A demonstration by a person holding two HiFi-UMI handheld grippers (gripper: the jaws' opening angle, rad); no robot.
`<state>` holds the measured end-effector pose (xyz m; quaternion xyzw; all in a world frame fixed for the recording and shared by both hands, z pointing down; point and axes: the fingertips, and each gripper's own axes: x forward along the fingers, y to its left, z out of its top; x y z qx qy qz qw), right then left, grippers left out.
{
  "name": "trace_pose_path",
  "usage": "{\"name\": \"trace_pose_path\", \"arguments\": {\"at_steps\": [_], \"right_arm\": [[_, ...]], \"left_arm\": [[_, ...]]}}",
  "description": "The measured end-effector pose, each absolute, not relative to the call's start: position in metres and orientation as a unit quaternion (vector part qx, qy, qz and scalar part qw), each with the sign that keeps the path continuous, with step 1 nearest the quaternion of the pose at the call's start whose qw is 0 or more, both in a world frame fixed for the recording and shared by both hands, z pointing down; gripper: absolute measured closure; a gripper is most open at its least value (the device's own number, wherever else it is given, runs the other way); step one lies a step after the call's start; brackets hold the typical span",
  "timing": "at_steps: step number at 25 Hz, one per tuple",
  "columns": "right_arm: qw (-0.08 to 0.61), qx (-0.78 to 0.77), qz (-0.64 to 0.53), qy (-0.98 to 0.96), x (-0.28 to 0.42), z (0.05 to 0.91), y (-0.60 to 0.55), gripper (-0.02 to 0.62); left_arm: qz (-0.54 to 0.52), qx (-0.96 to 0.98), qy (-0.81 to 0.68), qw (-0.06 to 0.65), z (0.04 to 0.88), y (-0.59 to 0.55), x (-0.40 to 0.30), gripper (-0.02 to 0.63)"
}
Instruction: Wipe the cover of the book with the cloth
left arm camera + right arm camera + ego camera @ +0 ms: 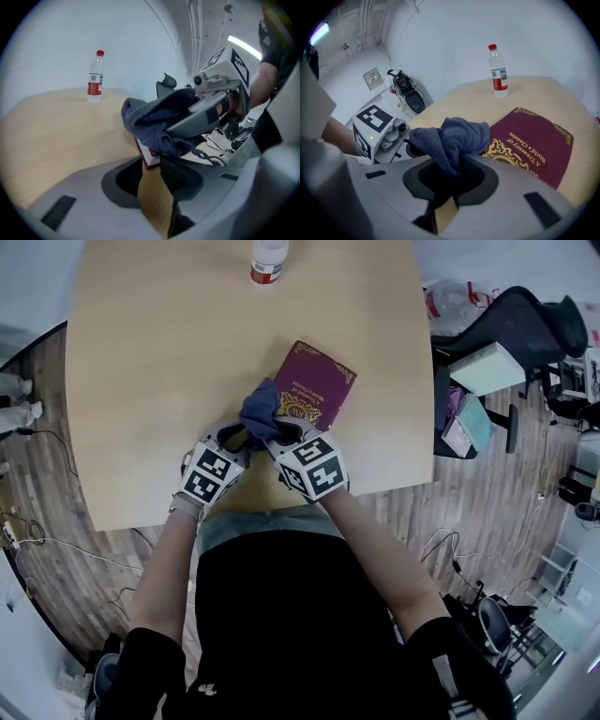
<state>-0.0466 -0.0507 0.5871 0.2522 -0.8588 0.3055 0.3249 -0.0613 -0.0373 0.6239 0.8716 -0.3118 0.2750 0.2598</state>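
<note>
A maroon book (317, 382) with gold print lies flat on the wooden table (141, 381). A bunched dark blue cloth (261, 409) sits on the book's near corner. My right gripper (281, 432) is shut on the cloth (457, 136), which bulges out over the cover (534, 145). My left gripper (234, 437) is just left of it and open. In the left gripper view, bare table shows between the jaws of the left gripper (150, 171), and the book's corner (146, 157) lies at their tips, under the cloth (150, 119).
A water bottle (268, 261) with a red label stands at the table's far edge. A dark office chair (525, 320) with books and papers is to the right of the table. Cables lie on the floor at the left.
</note>
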Motion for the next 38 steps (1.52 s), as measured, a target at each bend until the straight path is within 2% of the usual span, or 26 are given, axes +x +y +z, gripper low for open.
{"name": "trace_pose_path", "arguments": {"at_steps": [10,20,28,34,38], "right_arm": [[0.305,0.286,0.307,-0.855,-0.014,0.584,-0.032,0.509],[0.279,0.319,0.328,-0.844,0.01,0.59,-0.028,0.509],[0.285,0.311,0.333,-0.843,0.009,0.592,-0.028,0.509],[0.294,0.314,0.33,-0.84,0.008,0.593,-0.027,0.508],[0.302,0.31,0.347,-0.832,0.008,0.594,-0.03,0.508]], "left_arm": [[0.278,0.855,-0.337,0.281,0.623,-0.037,-0.071,0.494],[0.249,0.845,-0.363,0.305,0.589,-0.036,-0.079,0.507],[0.265,0.846,-0.353,0.299,0.596,-0.053,-0.059,0.518],[0.247,0.831,-0.358,0.348,0.599,-0.054,-0.063,0.546],[0.266,0.835,-0.348,0.334,0.6,-0.054,-0.061,0.546]]}}
